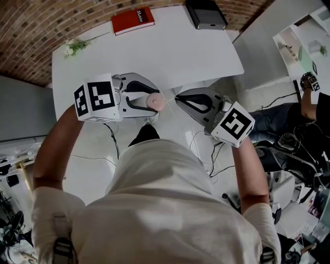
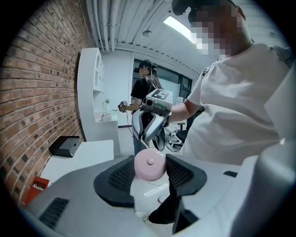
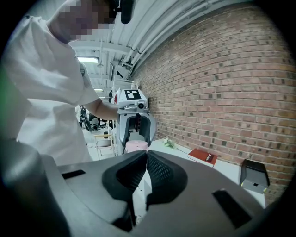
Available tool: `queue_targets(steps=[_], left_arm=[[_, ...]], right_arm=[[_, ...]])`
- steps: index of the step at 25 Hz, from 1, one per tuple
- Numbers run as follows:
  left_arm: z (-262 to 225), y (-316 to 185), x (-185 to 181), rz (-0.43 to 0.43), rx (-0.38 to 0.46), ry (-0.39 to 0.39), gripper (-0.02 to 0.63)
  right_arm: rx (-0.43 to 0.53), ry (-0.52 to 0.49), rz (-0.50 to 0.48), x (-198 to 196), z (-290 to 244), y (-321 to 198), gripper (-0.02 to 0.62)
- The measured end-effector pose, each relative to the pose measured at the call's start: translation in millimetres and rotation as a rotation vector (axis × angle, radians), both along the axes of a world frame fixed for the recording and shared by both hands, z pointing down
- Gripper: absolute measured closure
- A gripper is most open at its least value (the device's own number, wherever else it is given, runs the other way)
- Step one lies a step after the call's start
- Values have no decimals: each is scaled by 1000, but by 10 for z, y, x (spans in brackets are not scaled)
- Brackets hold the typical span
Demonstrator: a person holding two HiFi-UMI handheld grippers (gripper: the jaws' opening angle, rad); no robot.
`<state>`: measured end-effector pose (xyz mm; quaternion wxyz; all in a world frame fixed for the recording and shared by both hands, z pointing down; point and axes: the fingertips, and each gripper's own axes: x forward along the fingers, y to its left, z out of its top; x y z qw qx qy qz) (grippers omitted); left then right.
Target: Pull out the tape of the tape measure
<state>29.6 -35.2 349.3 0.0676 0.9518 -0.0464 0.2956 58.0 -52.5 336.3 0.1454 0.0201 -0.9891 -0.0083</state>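
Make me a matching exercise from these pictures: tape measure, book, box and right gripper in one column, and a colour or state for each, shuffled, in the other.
Column one:
1. tape measure
2. book
3. box
4. right gripper

Column two:
a. red
b. jaws together
c. pink, clamped in the left gripper
d. black

Pairs: 1-c, 2-a, 3-d, 4-b

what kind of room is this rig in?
Probably an office or lab workspace: a brick wall, a white table with a red book, loose cables below, and a second person standing nearby.
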Motion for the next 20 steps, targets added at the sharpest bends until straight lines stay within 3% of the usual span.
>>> queue_targets(steps=[11, 20], left_arm=[[56, -130, -198, -47, -10, -17, 397], [111, -190, -239, -57, -11, -30, 397]], right_arm=[[34, -9, 149, 255, 53, -528, 588], [18, -6, 120, 182, 97, -489, 586]])
